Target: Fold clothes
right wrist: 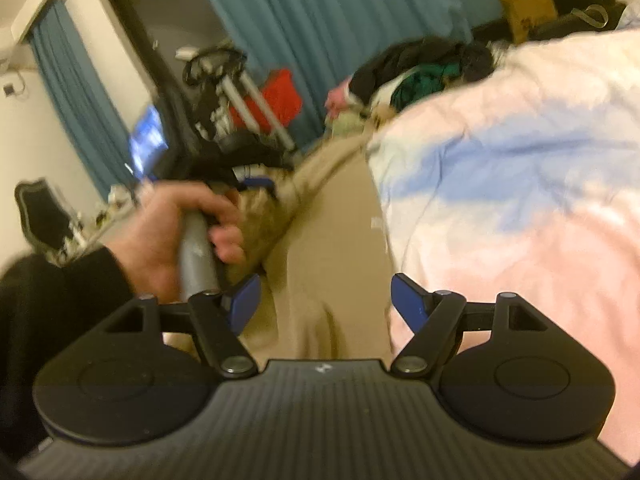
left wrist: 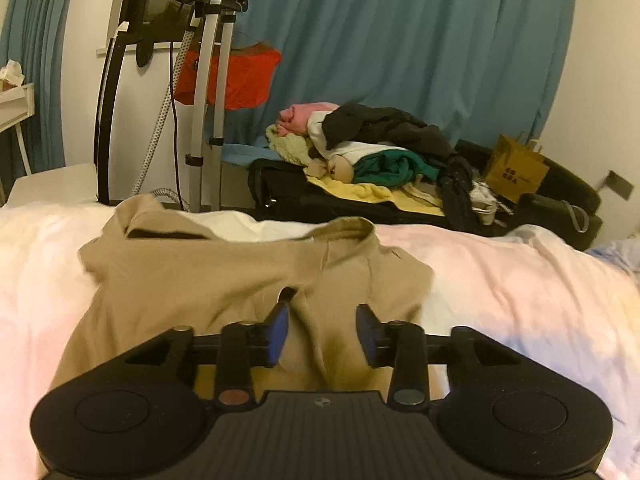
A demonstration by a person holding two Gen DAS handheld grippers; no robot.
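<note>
A beige garment (left wrist: 224, 272) lies spread on the pink and white bedcover (left wrist: 520, 280), its collar at the far side. My left gripper (left wrist: 322, 320) is open just above the garment's middle, blue fingertips apart with cloth between and below them. In the right wrist view the same beige garment (right wrist: 332, 248) runs away from me along the bedcover (right wrist: 520, 184). My right gripper (right wrist: 324, 300) is open wide over its near end. A hand holds the left gripper (right wrist: 256, 186) over the garment further along; that view is blurred.
A pile of mixed clothes (left wrist: 380, 156) sits on a black suitcase (left wrist: 288, 196) beyond the bed. A garment steamer stand (left wrist: 208, 92) with a red item stands at the back left. A brown paper bag (left wrist: 514, 170) and teal curtains are behind.
</note>
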